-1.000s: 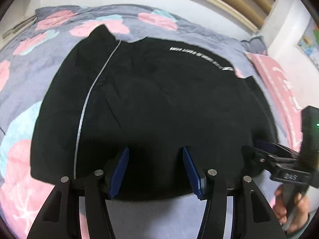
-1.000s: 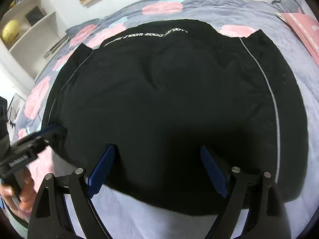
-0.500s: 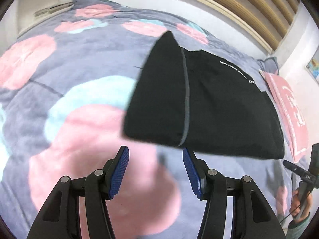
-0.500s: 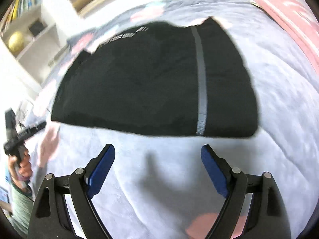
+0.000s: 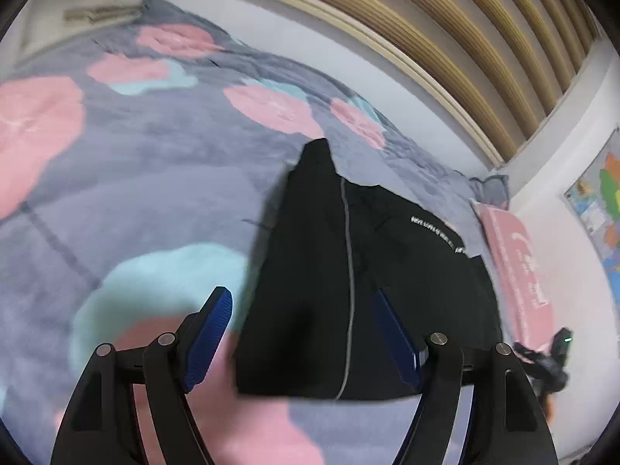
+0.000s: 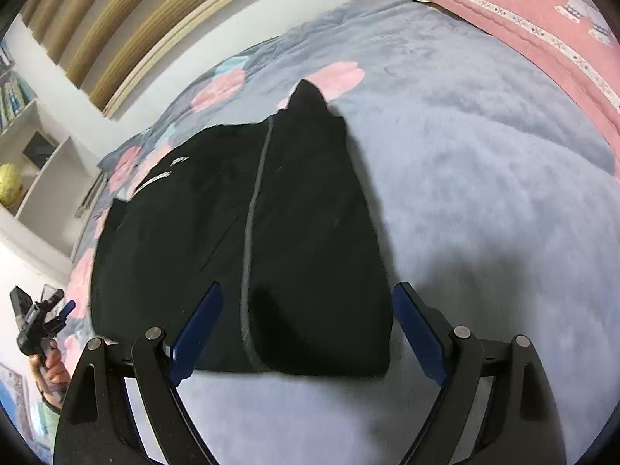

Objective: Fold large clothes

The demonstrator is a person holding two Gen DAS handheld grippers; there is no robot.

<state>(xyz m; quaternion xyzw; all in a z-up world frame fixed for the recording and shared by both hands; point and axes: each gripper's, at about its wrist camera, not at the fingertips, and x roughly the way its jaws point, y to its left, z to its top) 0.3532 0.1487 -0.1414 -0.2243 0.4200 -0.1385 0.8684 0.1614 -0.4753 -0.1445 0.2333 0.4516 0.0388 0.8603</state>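
A black garment (image 5: 310, 290) with a thin grey stripe and white lettering lies folded flat on the flowered bedspread (image 5: 116, 174). My left gripper (image 5: 306, 337) hovers over the garment's left end, at its near edge. Its jaws are opening and the blue pads press on nothing. In the right wrist view the garment (image 6: 310, 213) runs away to the left. My right gripper (image 6: 308, 333) stands open above its right end, the cloth lying below the gap. Each view shows the other gripper far off at the garment's opposite end: the right gripper (image 5: 550, 356), and the left gripper (image 6: 38, 321) in a hand.
A pink patterned pillow (image 6: 523, 19) lies at the bed's far right side. A slatted wooden headboard (image 5: 426, 38) runs along the wall behind. White shelves with a yellow ball (image 6: 9, 182) stand to the left, and a map poster (image 5: 604, 209) hangs on the right wall.
Both grippers left the garment's near middle and swung outward, the left to its left end, the right to its right end. The left jaws have spread wider.
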